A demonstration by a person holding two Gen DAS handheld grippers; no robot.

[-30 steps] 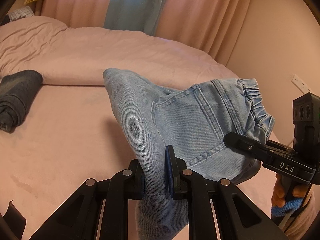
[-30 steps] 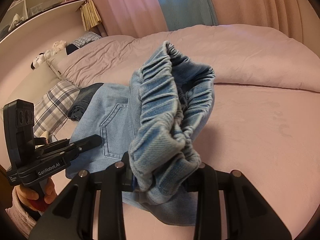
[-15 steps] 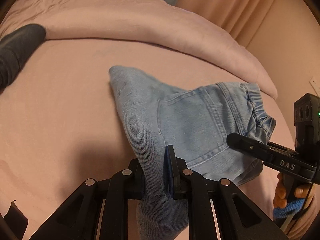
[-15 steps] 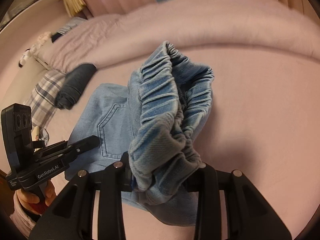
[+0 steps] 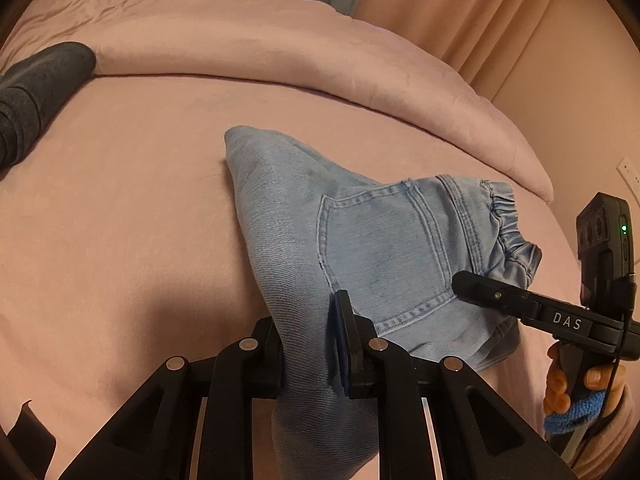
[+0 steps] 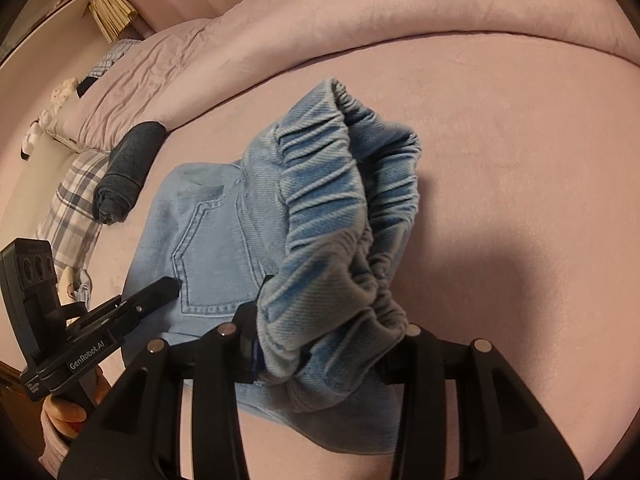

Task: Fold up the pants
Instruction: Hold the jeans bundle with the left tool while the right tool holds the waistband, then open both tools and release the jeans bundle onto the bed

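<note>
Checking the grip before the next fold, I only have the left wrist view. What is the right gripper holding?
Observer: The right gripper has the gathered elastic waistband of the jeans between its fingers; its jaws have just been opening.
Operator: Anything to my left that I can't see?
Observer: A plaid pillow lies past the rolled dark garment.
Operator: Beyond that?
Observer: A small plush toy at the bed's edge.

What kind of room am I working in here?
Most likely a bedroom: the jeans lie on a wide pink bed with a rolled duvet along its far edge, and curtains hang behind.
</note>
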